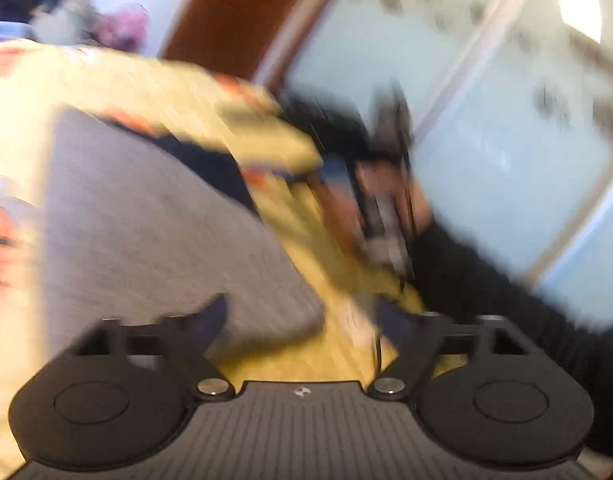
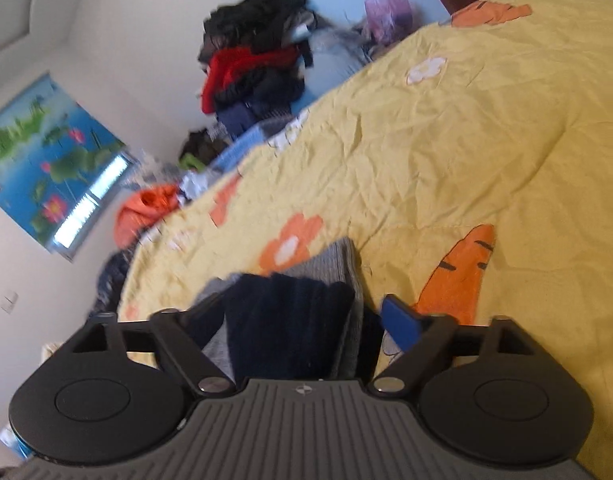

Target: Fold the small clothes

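A grey garment (image 1: pixel 146 220) lies flat on the yellow bedspread (image 1: pixel 326 356); the left wrist view is heavily blurred. My left gripper (image 1: pixel 302 316) stands open at the garment's near right corner, with nothing between its fingers. To its right, a hand (image 1: pixel 386 200) in a dark sleeve holds the other tool. In the right wrist view, a folded grey and navy garment (image 2: pixel 290 320) lies on the bedspread (image 2: pixel 426 140) between the fingers of my right gripper (image 2: pixel 306 312). That gripper is open, and its blue right pad (image 2: pixel 398 320) stands apart from the cloth.
A pile of dark and red clothes (image 2: pixel 258 60) rises beyond the bed's far edge, with an orange garment (image 2: pixel 146 208) and a purple bag (image 2: pixel 386 8) near it. A lotus poster (image 2: pixel 46 160) hangs on the wall. A brown door (image 1: pixel 246 12) and pale glass panels (image 1: pixel 506 120) stand behind.
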`<state>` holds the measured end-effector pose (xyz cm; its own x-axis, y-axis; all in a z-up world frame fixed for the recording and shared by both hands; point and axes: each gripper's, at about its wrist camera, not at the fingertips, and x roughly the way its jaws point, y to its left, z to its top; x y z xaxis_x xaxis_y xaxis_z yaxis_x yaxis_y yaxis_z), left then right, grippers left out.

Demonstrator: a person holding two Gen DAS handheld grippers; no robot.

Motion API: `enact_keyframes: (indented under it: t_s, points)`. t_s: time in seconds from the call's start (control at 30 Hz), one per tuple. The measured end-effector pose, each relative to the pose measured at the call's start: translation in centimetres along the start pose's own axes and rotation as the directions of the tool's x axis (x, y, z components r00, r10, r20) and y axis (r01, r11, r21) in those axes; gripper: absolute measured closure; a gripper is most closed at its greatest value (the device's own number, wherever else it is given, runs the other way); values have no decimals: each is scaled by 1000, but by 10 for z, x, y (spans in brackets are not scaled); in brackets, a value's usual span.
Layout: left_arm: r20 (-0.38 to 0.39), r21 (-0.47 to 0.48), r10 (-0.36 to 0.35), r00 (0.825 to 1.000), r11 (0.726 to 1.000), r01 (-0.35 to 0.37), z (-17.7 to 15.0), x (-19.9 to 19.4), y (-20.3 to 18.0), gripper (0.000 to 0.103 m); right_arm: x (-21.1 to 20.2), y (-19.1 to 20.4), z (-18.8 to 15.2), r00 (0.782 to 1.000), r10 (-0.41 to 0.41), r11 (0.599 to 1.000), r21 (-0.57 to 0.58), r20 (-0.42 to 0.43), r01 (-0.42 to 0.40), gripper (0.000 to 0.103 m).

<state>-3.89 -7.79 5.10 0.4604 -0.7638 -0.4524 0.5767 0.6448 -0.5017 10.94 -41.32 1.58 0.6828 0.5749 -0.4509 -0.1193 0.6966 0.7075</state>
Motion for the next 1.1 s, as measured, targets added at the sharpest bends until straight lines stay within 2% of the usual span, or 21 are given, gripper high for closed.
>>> enact_keyframes:
  t_s: [0.1, 0.17, 0.23, 0.3, 0.37, 0.43, 0.47, 0.5, 0.53, 0.57, 0.6, 0.7, 0.83, 0.93, 1.0, 1.07, 1.1]
  points:
    - [117, -71, 123, 986, 991, -115, 32, -23, 38, 16, 6, -5, -5, 999, -12, 1000, 15, -52, 13, 20]
    - [136, -166, 195, 971, 971, -172, 55, -15, 74, 16, 17, -7, -7, 996, -44, 999, 12, -74, 45, 20]
    - [77, -286, 203, 976, 942, -173, 72, 8, 110, 17, 24, -8, -8, 997, -25, 999, 22, -79, 27, 20]
    - [25, -377, 172, 985, 914, -150, 79, 33, 137, 17, 30, -6, -8, 996, -13, 999, 32, -91, 16, 19]
    - [-40, -383, 154, 987, 910, -157, 86, 57, 149, 17, 33, -2, -9, 995, -11, 1000, 24, -103, 13, 19]
    - [-68, -381, 164, 984, 908, -177, 89, 75, 155, 19, 35, 1, -10, 993, -9, 1000, 8, -116, 10, 20]
    - [-55, -378, 163, 985, 910, -171, 83, 79, 160, 25, 35, 4, -11, 993, -23, 1000, -8, -116, 22, 26]
    - [-64, -382, 157, 985, 908, -170, 84, 84, 161, 44, 37, 7, -12, 991, -45, 999, -29, -124, 42, 48]
    - [-86, -391, 160, 983, 902, -181, 85, 87, 163, 52, 41, 9, -15, 988, -66, 997, -50, -141, 60, 62]
    - [-94, -385, 177, 980, 901, -200, 85, 87, 163, 63, 42, 11, -18, 988, -77, 996, -64, -135, 69, 69]
    - [-95, -366, 188, 978, 907, -210, 86, 87, 161, 69, 43, 13, -20, 989, -77, 995, -79, -123, 68, 72]
    - [-88, -317, 219, 972, 918, -236, 95, 78, 154, 74, 40, 23, -20, 993, -50, 996, -73, -105, 43, 77]
    - [-49, -255, 260, 964, 930, -263, 120, 52, 155, 74, 52, 51, -12, 995, 37, 996, -75, -88, -43, 78]
    - [-36, -239, 340, 940, 910, -339, 139, 32, 172, 74, 79, 70, -6, 992, 80, 994, -61, -94, -86, 78]
    - [-66, -222, 371, 926, 900, -376, 145, 28, 187, 67, 103, 73, -4, 992, 69, 996, -48, -107, -74, 77]
    - [-118, -244, 413, 903, 869, -430, 139, 28, 203, 64, 123, 67, -6, 993, 7, 1000, -24, -122, -10, 65]
    - [-128, -271, 423, 897, 855, -442, 132, 18, 205, 60, 127, 64, -9, 992, -35, 999, -13, -125, 34, 53]
